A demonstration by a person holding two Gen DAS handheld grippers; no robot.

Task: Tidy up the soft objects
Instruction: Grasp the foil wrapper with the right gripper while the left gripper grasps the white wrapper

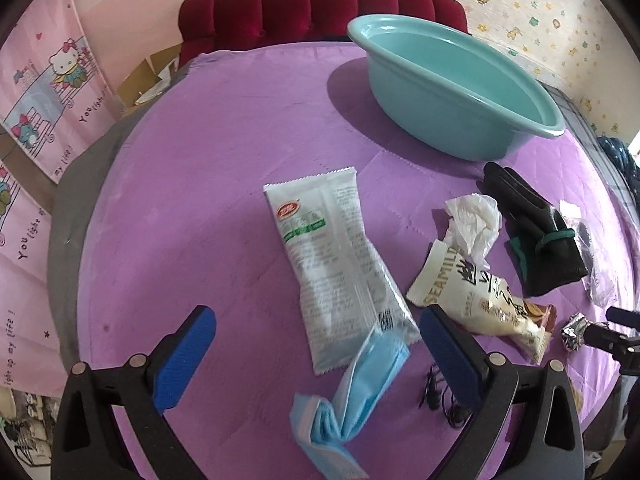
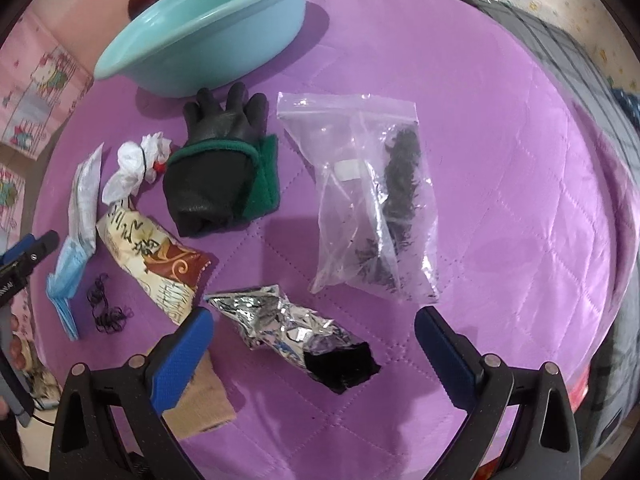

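A teal basin (image 1: 460,92) stands at the back of the purple table (image 1: 224,152); it shows in the right wrist view (image 2: 208,28) too. My left gripper (image 1: 320,348) is open over a white-green packet (image 1: 336,264) and a blue face mask (image 1: 352,392). A cream SEAMILD packet (image 1: 480,304), a white crumpled bag (image 1: 472,224) and a black glove (image 1: 536,236) lie to its right. My right gripper (image 2: 316,344) is open around a crumpled silver foil packet (image 2: 288,324). A clear zip bag (image 2: 368,200) with dark contents lies beyond it.
Black hair ties (image 2: 106,308) lie by the mask (image 2: 68,284). A tan card (image 2: 200,400) lies at the table's front edge. A red headboard (image 1: 320,8) and pink wall hangings (image 1: 44,92) stand behind and left. The left gripper's tip (image 2: 28,256) shows at the left edge.
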